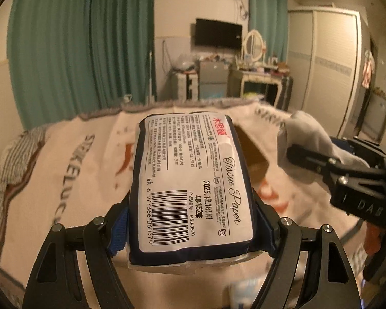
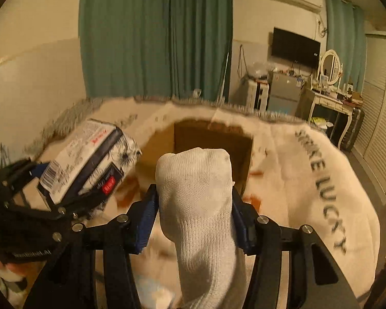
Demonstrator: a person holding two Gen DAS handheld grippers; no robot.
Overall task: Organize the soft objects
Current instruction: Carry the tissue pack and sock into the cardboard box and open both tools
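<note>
Above the bed (image 2: 308,180), the left gripper (image 1: 190,221) clamps a tissue pack (image 1: 193,180) wide; the right gripper (image 2: 194,219) pinches a white sock (image 2: 198,193). Either soft item could slip before reaching the cardboard box (image 2: 193,141).

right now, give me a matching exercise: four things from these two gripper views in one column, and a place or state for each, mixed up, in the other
Things:
1. navy-and-white plastic tissue paper pack
2. white knitted cotton sock
3. brown open cardboard box
4. black flat wall television

Places or states:
a. sits on the cream printed blanket
b. clamped in the right hand-held gripper
c. mounted between the teal curtains
d. clamped in the left hand-held gripper

Pairs: 1-d, 2-b, 3-a, 4-c
</note>
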